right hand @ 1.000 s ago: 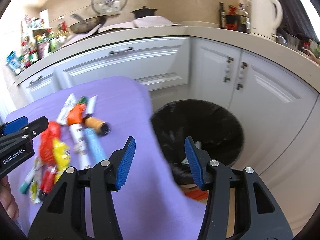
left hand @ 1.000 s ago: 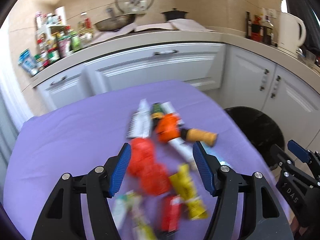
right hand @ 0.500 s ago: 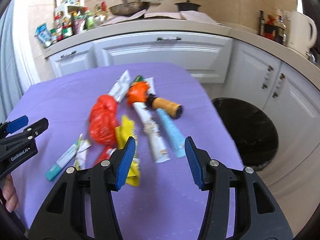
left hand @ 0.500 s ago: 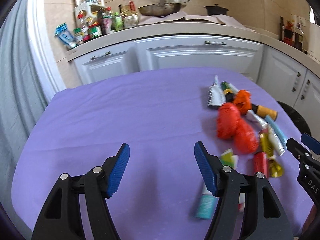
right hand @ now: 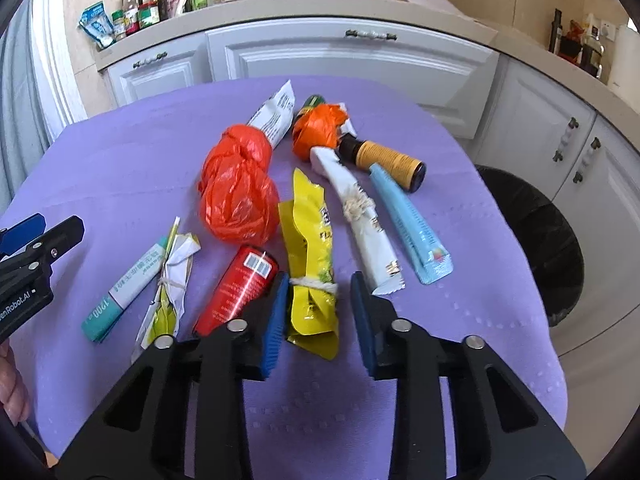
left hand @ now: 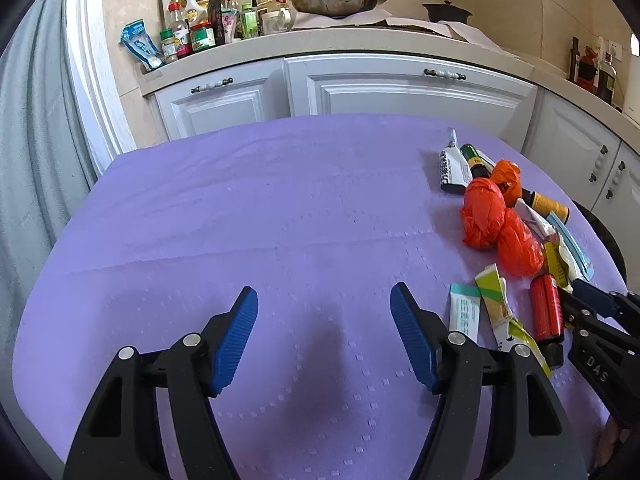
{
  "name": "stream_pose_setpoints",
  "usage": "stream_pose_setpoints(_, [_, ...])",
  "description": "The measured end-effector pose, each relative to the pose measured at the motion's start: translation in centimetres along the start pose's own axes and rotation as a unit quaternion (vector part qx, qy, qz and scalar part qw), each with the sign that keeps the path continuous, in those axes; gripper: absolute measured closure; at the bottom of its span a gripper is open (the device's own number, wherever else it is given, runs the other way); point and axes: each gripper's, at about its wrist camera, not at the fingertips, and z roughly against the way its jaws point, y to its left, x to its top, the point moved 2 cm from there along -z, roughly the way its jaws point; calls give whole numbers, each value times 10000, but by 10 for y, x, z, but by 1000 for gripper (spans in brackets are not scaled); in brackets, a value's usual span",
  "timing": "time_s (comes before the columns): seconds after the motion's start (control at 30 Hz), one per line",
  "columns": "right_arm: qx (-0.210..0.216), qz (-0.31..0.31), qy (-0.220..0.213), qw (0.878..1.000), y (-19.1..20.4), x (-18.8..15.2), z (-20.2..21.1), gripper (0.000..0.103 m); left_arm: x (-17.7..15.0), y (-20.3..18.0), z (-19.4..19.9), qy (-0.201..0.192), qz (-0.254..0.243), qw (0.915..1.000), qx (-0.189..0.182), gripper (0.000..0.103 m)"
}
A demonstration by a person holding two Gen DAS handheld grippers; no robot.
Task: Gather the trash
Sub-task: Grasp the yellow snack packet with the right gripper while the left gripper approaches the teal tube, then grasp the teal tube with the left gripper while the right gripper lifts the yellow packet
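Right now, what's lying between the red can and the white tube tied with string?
The yellow wrapper, string-tied near its lower end, lies between the red can and the white tube, in the right wrist view.

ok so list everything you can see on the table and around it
orange plastic bag: 2, orange, mid table, smaller one behind
yellow wrapper: 1, yellow, string-tied, between the right jaws
red tube: 1, red, left of yellow wrapper
white tube: 1, white, right of it
light blue tube: 1, farther right
amber bottle: 1, lying behind
teal tube: 1, white and teal, left
purple cloth: 1, covers table
black bin: 1, right of table
left hand-held gripper: open, over bare cloth
right hand-held gripper: jaws just closing around wrapper
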Motion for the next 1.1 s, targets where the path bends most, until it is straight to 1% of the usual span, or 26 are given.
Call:
stream_pose_setpoints(0.03, [-7,14,-11,10000,0,0,0,79,-1,-1,0,10,-4,10000,-22,36])
stream_pose_setpoints(0.3, [-104,55,-190,9998,-2,-1,10,79,-3,-11,6,-6,-77,9998,-184,36])
stream_pose_setpoints(0.47, [-202,-45,-354,9992,-16,-1,23,79,-5,-23,11,9,-145,9992,-371,36])
stream_pose_setpoints(0.7, [-305,-319,-474,9979,-39,-8,35,79,-16,-45,12,114,-418,9976,-535,37])
stream_pose_setpoints(0.8, [-311,-398,-473,9976,-46,-13,38,79,-22,-53,8,198,-529,9967,-577,44])
stream_pose_setpoints(0.9, [-304,-437,-476,9974,-48,-17,39,79,-28,-57,3,314,-617,9958,-599,54])
stream_pose_setpoints(0.97, [-292,-465,-475,9974,-51,-18,39,79,-30,-58,0,367,-630,9954,-625,68])
stream_pose_setpoints(1.0, [-289,-476,-479,9973,-51,-18,39,79,-30,-59,0,343,-638,9953,-644,70])
stream_pose_setpoints(1.07, [-280,-500,-478,9972,-52,-19,38,79,-30,-60,0,309,-709,9950,-629,87])
stream_pose_setpoints(1.1, [-275,-507,-479,9972,-52,-19,38,79,-31,-60,0,298,-751,9948,-618,87])
